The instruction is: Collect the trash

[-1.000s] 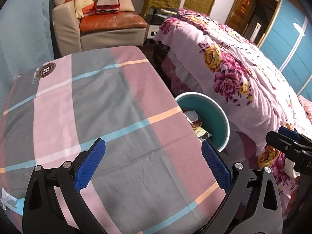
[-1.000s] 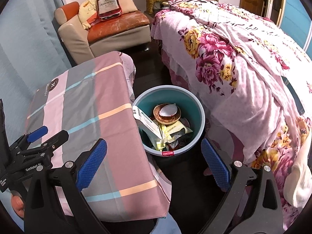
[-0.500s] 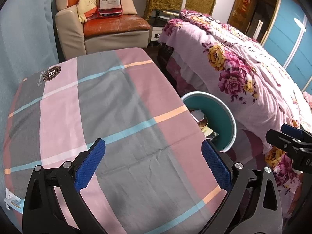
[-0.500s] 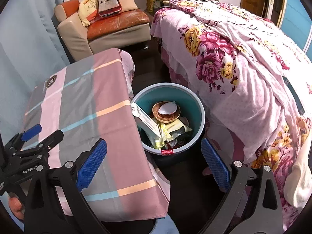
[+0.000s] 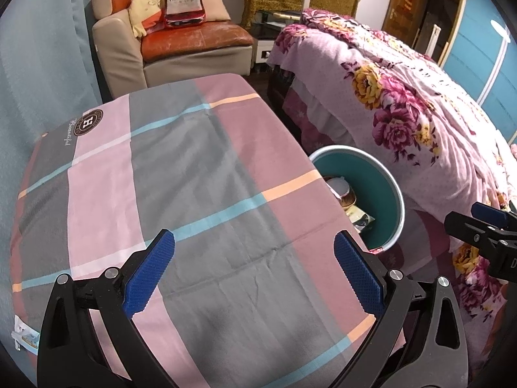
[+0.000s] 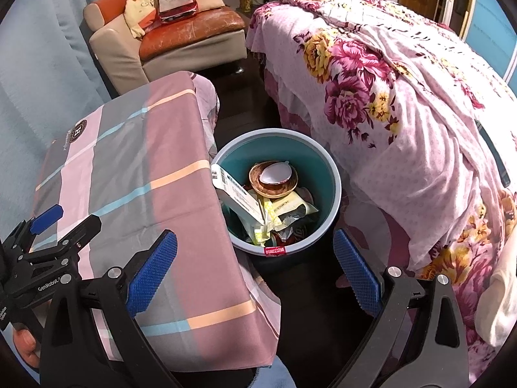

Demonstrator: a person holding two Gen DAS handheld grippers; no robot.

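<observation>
— So where is the trash?
— In the blue bin on the floor, between the cloth-covered table and the bed.
— And the tongs?
— Left gripper above the table, right gripper near the bin; both spread apart, holding nothing.
</observation>
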